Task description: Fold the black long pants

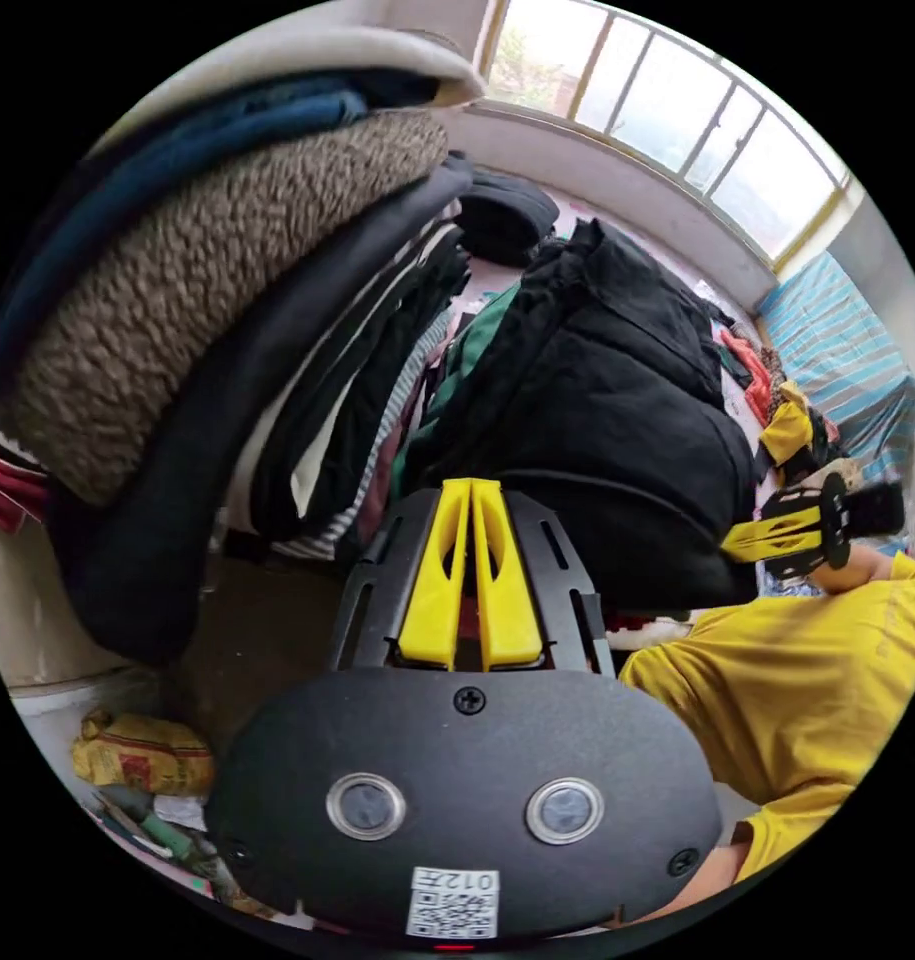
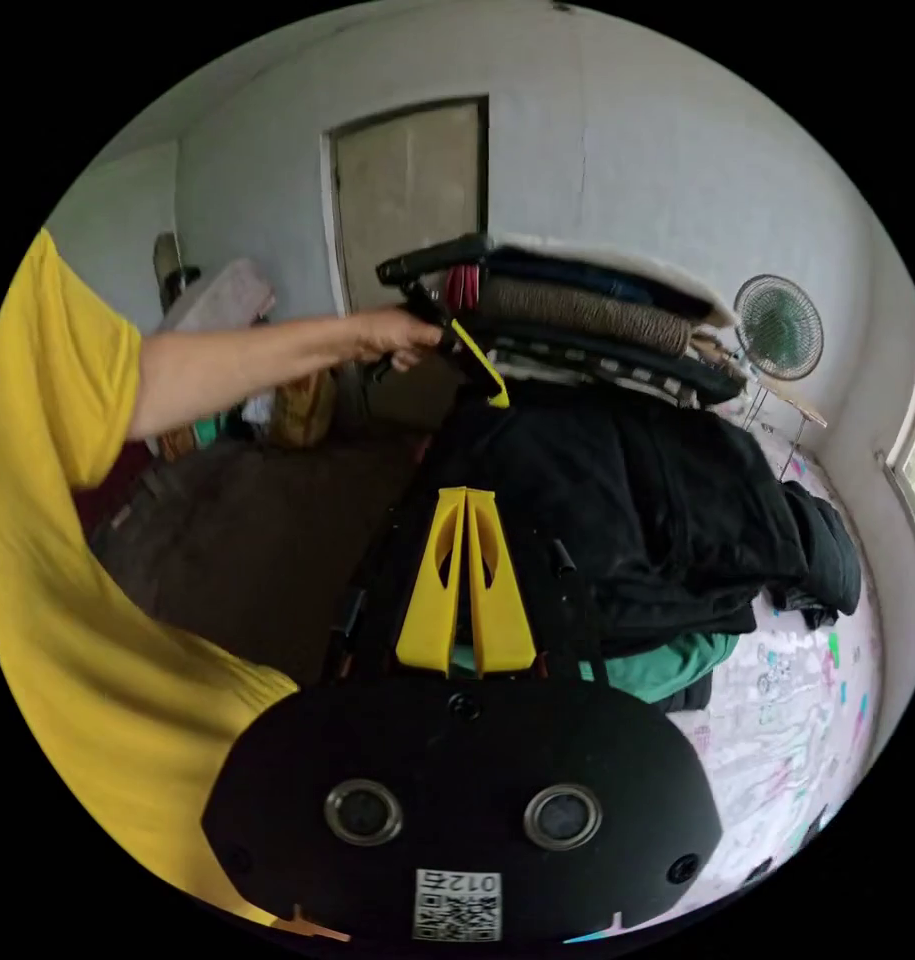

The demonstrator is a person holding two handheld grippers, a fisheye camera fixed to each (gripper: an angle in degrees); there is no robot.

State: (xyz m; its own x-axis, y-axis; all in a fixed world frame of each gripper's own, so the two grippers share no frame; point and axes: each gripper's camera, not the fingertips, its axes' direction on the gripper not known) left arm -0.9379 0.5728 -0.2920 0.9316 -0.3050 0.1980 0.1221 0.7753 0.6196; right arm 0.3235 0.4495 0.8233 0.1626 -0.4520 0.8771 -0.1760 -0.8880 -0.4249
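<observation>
**Both grippers clenched, nothing held; pants on the bed heap**

At the near edge of the left gripper view, my left gripper (image 1: 469, 490) has its yellow jaws pressed flat together with nothing between them. It points at the gap between a tall stack of folded clothes (image 1: 207, 300) and a loose black heap. The right gripper view also catches it, up against the near end of that stack, carried by the person's hand (image 2: 392, 335). I judge it is steadying or nudging the stack, not picking.

The right gripper (image 2: 465, 495) is likewise clenched on nothing, jaws closed tip to tip. The left gripper view has it at the heap's far edge, beside the yellow sleeve (image 1: 807, 690).

Just past both tips lies the black long pants (image 2: 627, 510), as best I can judge: a bulky dark garment bunched on top of a green one (image 2: 667, 665), on the bed's patterned sheet (image 2: 807, 700). I cannot tell legs from waistband in this state. Neither gripper touches it, so folding is not under way. The next move calls for opening a gripper and finding a hem.

Further off: more mixed clothes (image 1: 777, 400) along the bed, a fan (image 2: 778, 327), a door (image 2: 409, 195), and the window (image 1: 677, 110).
</observation>
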